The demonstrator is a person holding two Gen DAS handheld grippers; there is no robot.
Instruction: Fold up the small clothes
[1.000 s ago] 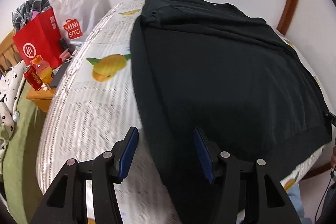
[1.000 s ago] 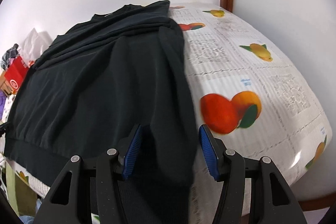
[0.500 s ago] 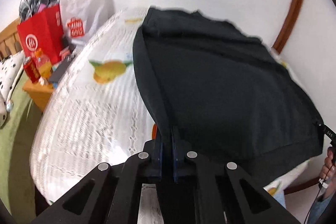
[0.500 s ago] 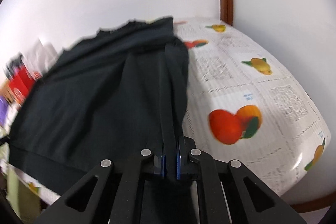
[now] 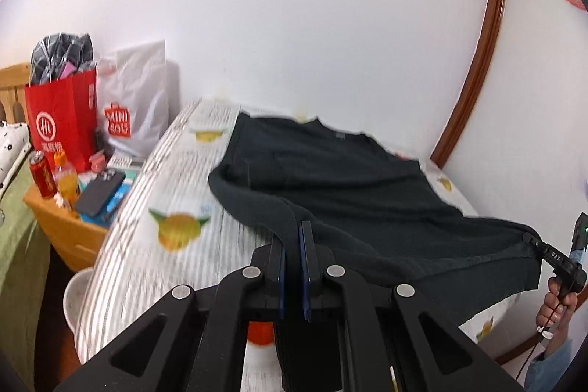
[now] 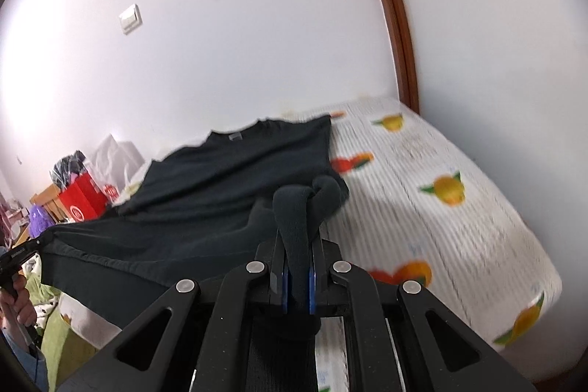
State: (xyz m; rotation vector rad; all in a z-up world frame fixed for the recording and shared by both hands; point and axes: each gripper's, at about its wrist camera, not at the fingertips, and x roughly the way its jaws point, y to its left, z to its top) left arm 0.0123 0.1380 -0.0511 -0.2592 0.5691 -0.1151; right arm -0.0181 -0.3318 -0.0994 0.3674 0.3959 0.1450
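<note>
A black sweatshirt (image 5: 352, 186) lies on a bed with a white fruit-print sheet (image 5: 172, 201), its collar toward the far wall. My left gripper (image 5: 293, 245) is shut on the sweatshirt's near left hem corner and holds it lifted. My right gripper (image 6: 297, 267) is shut on the near right hem corner of the sweatshirt (image 6: 220, 193), which bunches up between the jaws. The near hem hangs raised between the two grippers. The right gripper also shows at the right edge of the left wrist view (image 5: 533, 241).
A wooden bedside stand (image 5: 62, 219) left of the bed holds a red paper bag (image 5: 60, 123), a white MINISO bag (image 5: 136, 105), a can, a bottle and a phone. White walls run behind and to the right, with a brown wooden trim (image 6: 397, 24).
Both grippers were open over the hem corners a second ago. They have shut on the corners and lifted the near hem up off the bed.
</note>
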